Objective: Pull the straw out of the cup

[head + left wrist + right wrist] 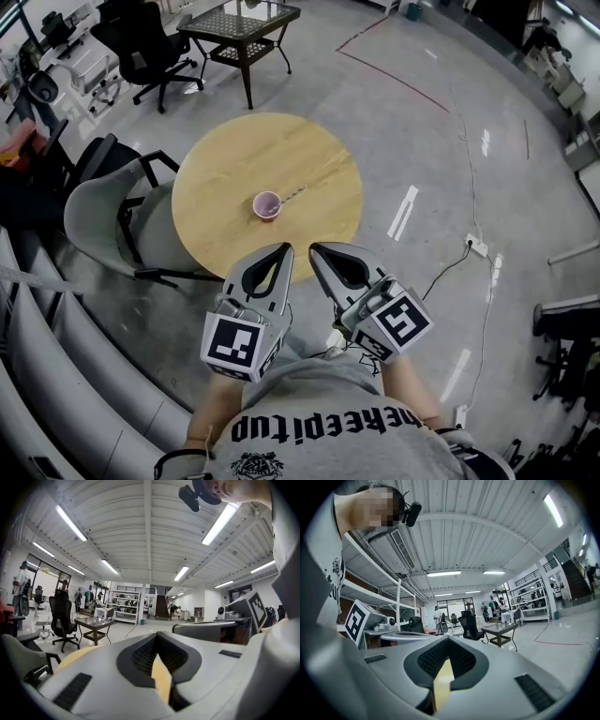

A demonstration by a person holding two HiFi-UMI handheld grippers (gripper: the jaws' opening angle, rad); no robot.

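A small pink cup [267, 204] stands near the middle of a round wooden table [225, 169]. A thin straw [292, 193] slants from the cup's rim toward the upper right; I cannot tell whether its end is inside the cup. Both grippers hover side by side at the table's near edge, well short of the cup. My left gripper [284, 249] has its jaws together and holds nothing. My right gripper [315, 249] is also shut and empty. In the left gripper view the left gripper [157, 635] shows closed jaws, as does the right gripper [448, 640] in the right gripper view; cup and straw are hidden there.
A grey chair [98, 214] stands against the table's left side. A black office chair [141, 42] and a glass-topped side table [240, 26] stand beyond the table. A power strip [476, 246] with its cable lies on the floor to the right.
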